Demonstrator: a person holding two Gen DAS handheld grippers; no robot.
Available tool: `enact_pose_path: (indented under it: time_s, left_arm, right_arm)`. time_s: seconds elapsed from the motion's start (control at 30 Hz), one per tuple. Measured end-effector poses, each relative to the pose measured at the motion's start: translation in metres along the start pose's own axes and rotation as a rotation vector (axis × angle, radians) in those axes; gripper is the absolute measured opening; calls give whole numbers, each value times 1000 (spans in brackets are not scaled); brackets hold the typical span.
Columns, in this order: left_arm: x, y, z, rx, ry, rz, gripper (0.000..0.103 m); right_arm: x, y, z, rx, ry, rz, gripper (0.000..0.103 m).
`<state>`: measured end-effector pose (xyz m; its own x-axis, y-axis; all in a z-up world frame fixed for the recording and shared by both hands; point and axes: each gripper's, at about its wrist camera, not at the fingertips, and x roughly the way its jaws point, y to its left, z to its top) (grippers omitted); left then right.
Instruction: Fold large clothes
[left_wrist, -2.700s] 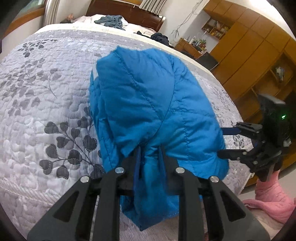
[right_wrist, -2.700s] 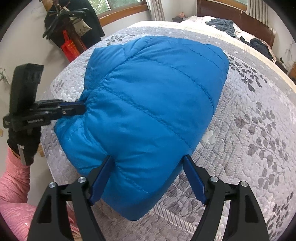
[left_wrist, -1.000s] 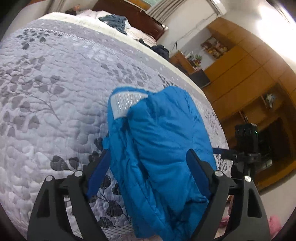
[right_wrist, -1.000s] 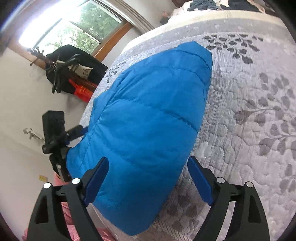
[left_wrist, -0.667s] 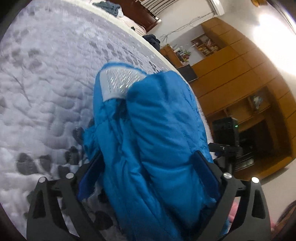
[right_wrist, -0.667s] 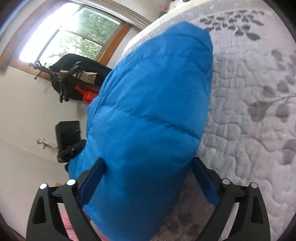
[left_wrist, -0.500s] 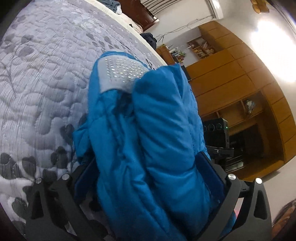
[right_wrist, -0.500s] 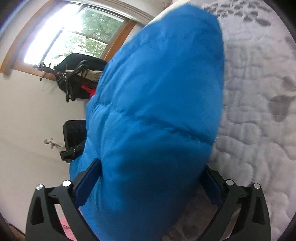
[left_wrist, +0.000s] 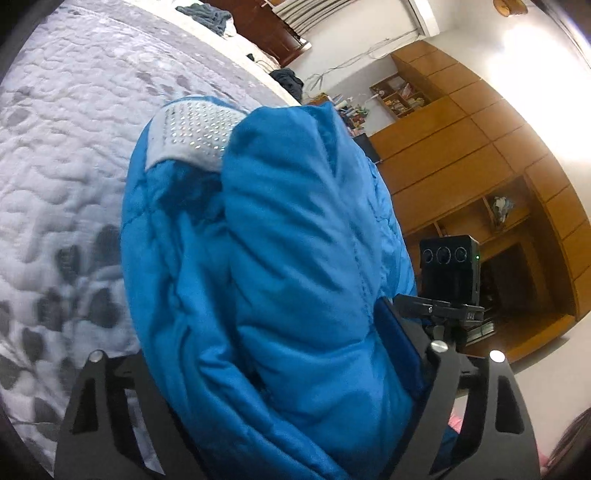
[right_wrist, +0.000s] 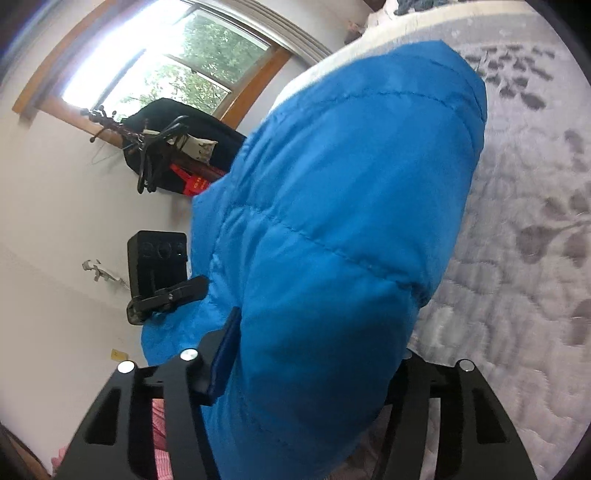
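Blue puffer jacket (left_wrist: 295, 266) folded into a thick bundle at the bed (left_wrist: 55, 129) edge. Left gripper (left_wrist: 266, 373) and right gripper (right_wrist: 314, 373): jaws spread wide, straddling opposite ends. Best to squeeze evenly, keep layers stacked, avoid pinching only the outer shell.

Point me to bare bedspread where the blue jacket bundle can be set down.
Free: grey bedspread left of the blue jacket, and the leaf-print stretch on its right. Crowded: the headboard end, with dark clothes, and the bundle itself, flanked by left gripper and right gripper.
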<state>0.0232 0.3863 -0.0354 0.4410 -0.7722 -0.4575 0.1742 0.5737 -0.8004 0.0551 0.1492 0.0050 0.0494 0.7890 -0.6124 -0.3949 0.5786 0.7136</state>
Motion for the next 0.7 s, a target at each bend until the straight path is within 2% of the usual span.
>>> enact_pose_path:
  time_s: [0.2, 0.4, 0.53, 0.63, 0.7]
  left_arm:
    - [38, -43, 14, 27, 27, -69, 77]
    - [102, -91, 43, 69, 55, -115, 76]
    - [143, -99, 55, 95, 70, -98, 75]
    - [173, -91, 63, 95, 85, -75, 74]
    - [185, -84, 63, 106, 86, -62, 74]
  right_arm:
    - [-55, 2, 4, -13, -45, -77, 56]
    - [-123, -13, 15, 4, -95, -165, 56]
    - [-148, -46, 29, 30, -84, -211, 57]
    - [-146, -84, 36, 83, -59, -212, 57]
    - [-142, -105, 37, 116, -49, -195, 62]
